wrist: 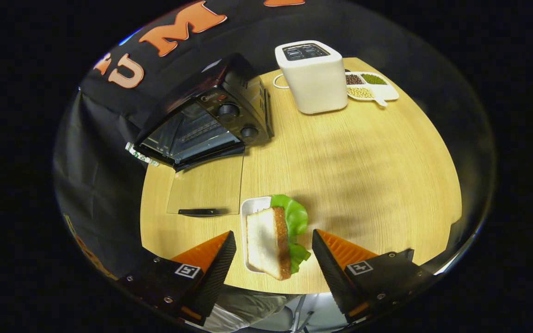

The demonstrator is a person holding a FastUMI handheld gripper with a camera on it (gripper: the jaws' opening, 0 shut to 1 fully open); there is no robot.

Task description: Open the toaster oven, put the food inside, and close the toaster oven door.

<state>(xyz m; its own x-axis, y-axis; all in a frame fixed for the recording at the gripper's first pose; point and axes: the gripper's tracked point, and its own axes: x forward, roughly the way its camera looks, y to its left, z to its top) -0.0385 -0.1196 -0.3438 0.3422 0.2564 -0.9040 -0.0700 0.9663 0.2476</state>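
Since the toaster oven (206, 122) door's already dropped open beyond the jaws, the gripper (273, 259) sits wide open w/ the sandwich (269, 243) on its tray (253, 206) between the fingers, untouched; looks soft & squishy imo, so pinch the bread faces gently.

From my feed the sandwich (269, 243) hid most of its white tray (253, 207) between the fingers, and the oven (204, 118) knob markings were too small to read.

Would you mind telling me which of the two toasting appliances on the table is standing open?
The black toaster oven: its glass door lies flat on the table. The white slot toaster has no door.
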